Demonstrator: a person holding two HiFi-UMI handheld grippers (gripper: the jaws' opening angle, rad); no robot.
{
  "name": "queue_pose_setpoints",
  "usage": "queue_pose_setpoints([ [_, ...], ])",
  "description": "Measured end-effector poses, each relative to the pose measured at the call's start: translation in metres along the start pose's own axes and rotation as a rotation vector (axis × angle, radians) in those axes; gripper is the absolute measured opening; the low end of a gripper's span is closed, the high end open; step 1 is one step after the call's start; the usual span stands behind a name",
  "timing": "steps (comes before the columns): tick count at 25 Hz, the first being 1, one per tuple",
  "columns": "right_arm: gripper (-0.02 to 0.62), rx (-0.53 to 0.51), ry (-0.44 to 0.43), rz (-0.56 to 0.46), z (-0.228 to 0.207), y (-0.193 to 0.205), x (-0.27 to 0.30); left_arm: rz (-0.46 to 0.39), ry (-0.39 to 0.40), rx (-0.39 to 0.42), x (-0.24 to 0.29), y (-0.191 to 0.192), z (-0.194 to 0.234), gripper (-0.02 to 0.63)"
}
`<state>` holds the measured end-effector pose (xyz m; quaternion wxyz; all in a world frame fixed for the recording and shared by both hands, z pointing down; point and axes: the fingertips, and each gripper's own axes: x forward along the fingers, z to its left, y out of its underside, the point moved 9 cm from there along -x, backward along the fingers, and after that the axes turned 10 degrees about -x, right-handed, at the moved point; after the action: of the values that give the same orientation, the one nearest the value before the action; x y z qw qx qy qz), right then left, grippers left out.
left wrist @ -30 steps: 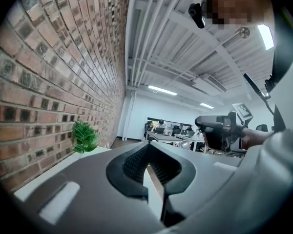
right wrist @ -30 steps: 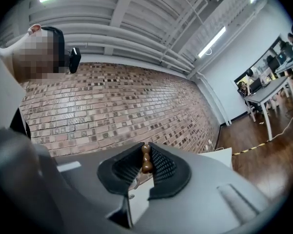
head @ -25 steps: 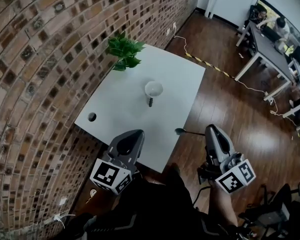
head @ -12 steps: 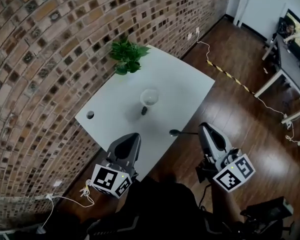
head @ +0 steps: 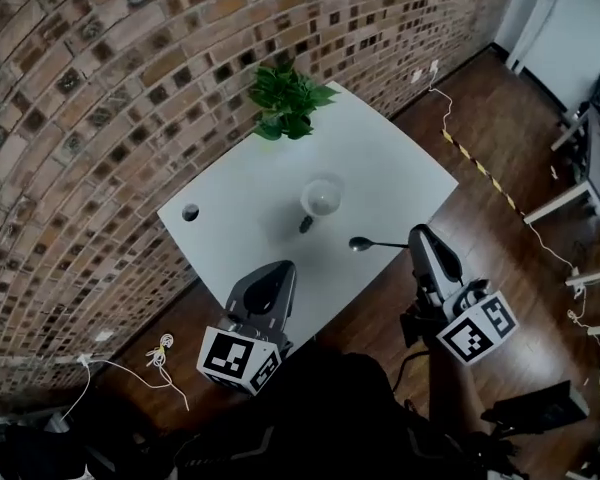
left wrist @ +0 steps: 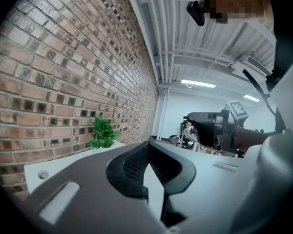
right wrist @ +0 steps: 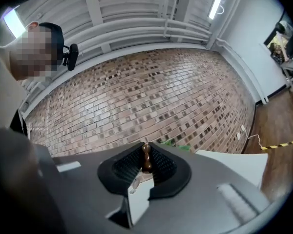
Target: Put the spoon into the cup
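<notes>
spoon (head: 372, 243) | pinched by right gripper (head: 418, 236) | left gripper (head: 281, 267) pressed together | cup (head: 321, 197) near, not touching

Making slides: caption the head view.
Right gripper holds the spoon short of the cup on the table; left gripper empty.

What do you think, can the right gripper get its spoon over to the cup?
Probably yes. The right gripper is shut on the spoon, whose bowl is already over the table. Only bare tabletop lies between it and the cup.
</notes>
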<state>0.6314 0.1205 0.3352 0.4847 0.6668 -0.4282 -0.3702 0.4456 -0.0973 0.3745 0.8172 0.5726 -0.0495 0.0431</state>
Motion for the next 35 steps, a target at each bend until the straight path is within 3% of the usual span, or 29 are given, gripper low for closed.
queue_pose_setpoints([
  [7, 0.031, -0.014, -0.068, 0.077, -0.025, 0.000, 0.060, -0.026, -0.088, -0.031, 0.009, -0.007, 0.019, -0.006],
  [14, 0.031, 0.019, -0.202, 0.168, -0.072, 0.015, 0.127, -0.046, -0.261, -0.039, 0.040, -0.010, 0.028, -0.006],
  [22, 0.032, 0.042, -0.288, 0.344, -0.117, 0.084, 0.196, -0.035, -0.421, -0.062, 0.062, 0.009, 0.036, -0.006],
  [30, 0.031, 0.050, -0.279, 0.514, -0.139, 0.150, 0.232, -0.020, -0.464, -0.053, 0.077, 0.028, 0.054, -0.006],
  [35, 0.031, 0.013, -0.276, 0.579, -0.146, 0.180, 0.242, -0.012, -0.475, -0.091, 0.084, 0.042, 0.065, -0.006],
])
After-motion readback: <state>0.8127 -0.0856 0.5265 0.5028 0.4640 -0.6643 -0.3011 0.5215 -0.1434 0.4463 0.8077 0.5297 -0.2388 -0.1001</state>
